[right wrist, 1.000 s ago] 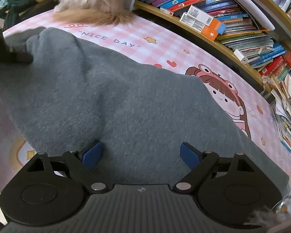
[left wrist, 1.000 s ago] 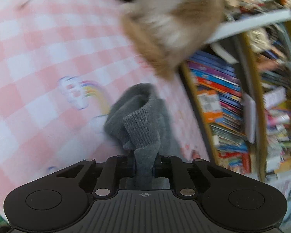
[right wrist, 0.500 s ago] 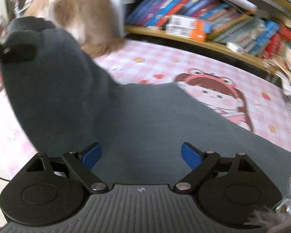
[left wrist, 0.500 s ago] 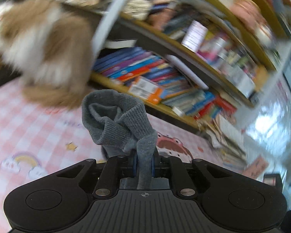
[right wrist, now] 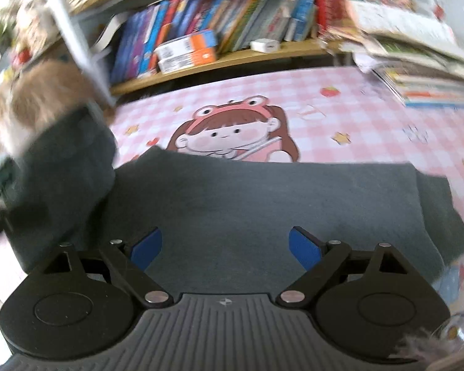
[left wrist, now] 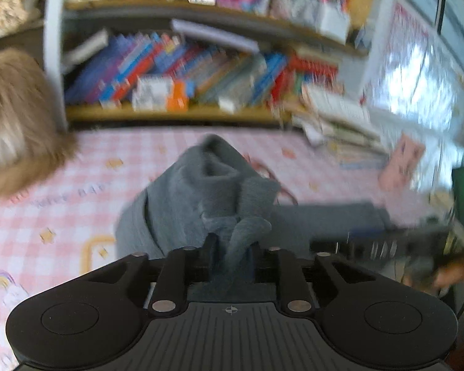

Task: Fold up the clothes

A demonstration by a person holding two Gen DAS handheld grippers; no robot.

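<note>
1. One left gripper has its jaws shut tight on a ribbed sleeve end of the soft grey knitted sweater.
2. Right gripper hangs above it, jaws wide, holding nothing.
3. Sweater lies on the pink checked counter; folding looks just begun, most left.

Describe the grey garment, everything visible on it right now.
The grey garment looks like a soft knit sweater, plain, with a ribbed cuff. Most of it lies flat on the pink checked cloth, partly covering the cartoon girl print. The left gripper pinches the ribbed cuff, holding that sleeve bunched above the cloth. The right gripper is open above the flat part.
</note>
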